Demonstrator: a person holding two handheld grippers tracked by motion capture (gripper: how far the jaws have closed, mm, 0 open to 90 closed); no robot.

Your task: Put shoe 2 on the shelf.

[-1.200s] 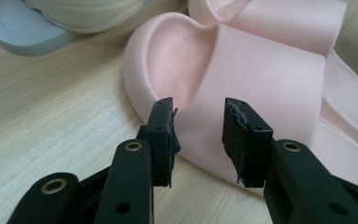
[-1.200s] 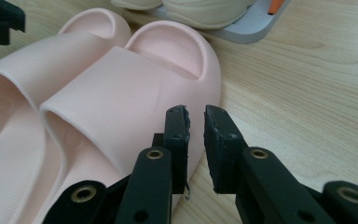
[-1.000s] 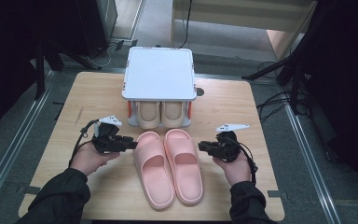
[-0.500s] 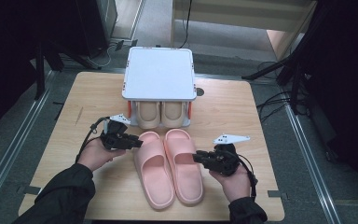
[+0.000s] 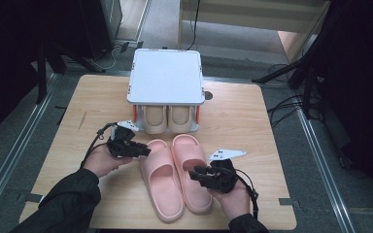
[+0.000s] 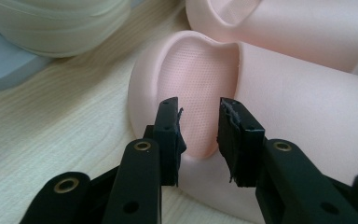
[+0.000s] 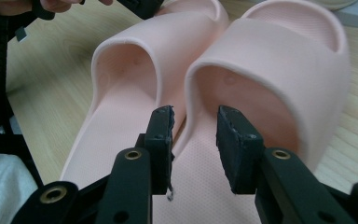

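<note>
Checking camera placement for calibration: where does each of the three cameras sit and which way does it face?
High view: above the person's side, looking forward and down on the table; both forearms, left gripper, right gripper.
Left gripper view: on the left gripper, facing the left slipper toe; own jaws.
Right gripper view: on the right gripper, facing the right slipper heel opening; own jaws.
Shared: both pink slippers.
</note>
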